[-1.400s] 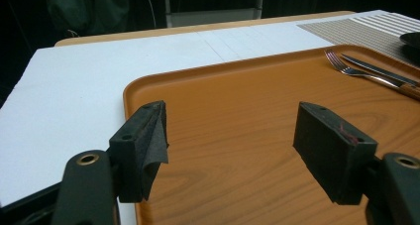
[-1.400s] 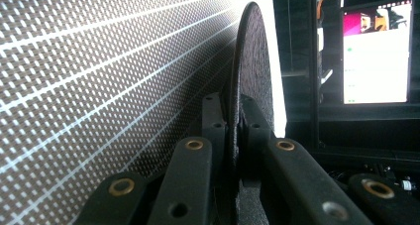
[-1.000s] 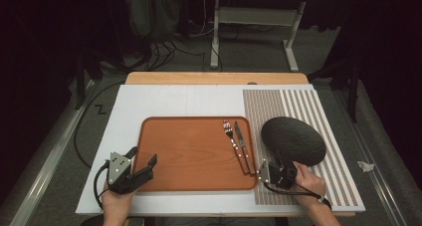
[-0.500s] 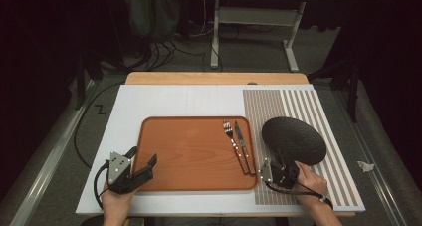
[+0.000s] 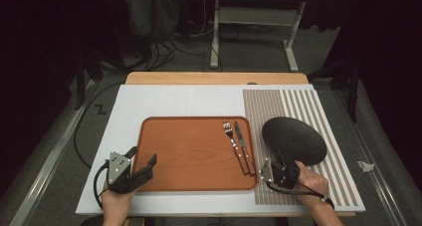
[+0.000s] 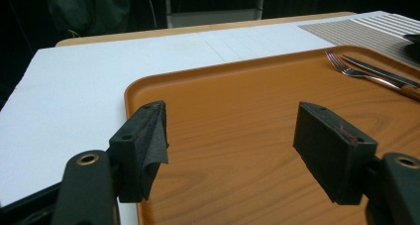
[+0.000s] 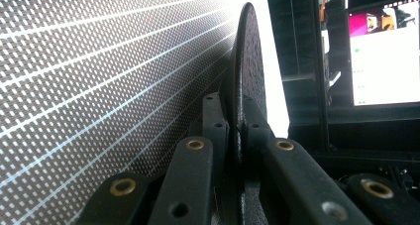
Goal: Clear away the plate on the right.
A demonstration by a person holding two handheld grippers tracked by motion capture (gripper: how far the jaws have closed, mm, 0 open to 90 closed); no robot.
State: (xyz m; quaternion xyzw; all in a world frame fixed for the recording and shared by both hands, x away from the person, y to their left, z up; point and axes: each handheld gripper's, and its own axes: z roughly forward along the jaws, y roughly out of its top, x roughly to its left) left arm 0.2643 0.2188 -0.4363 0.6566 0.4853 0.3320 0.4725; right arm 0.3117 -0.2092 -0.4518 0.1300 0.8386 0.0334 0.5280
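Observation:
A black round plate [image 5: 293, 140] lies on the striped placemat [image 5: 298, 106] at the right, and my right gripper [image 5: 279, 162] is shut on its near rim. In the right gripper view the plate [image 7: 245, 61] stands edge-on between the closed jaws of the right gripper [image 7: 234, 121], over the woven placemat [image 7: 99, 61]. My left gripper [image 5: 143, 155] is open above the near left corner of the orange tray [image 5: 189, 151], holding nothing. The left gripper [image 6: 233, 136] looks across the tray [image 6: 237, 86] toward a fork [image 6: 346, 69] and knife [image 6: 376, 71].
The fork [image 5: 233, 136] and knife [image 5: 243, 144] lie side by side at the tray's right end. A white board [image 5: 164, 99] covers the table. A crumpled scrap [image 5: 366, 166] lies on the floor at the right. Table legs and cables stand beyond the far edge.

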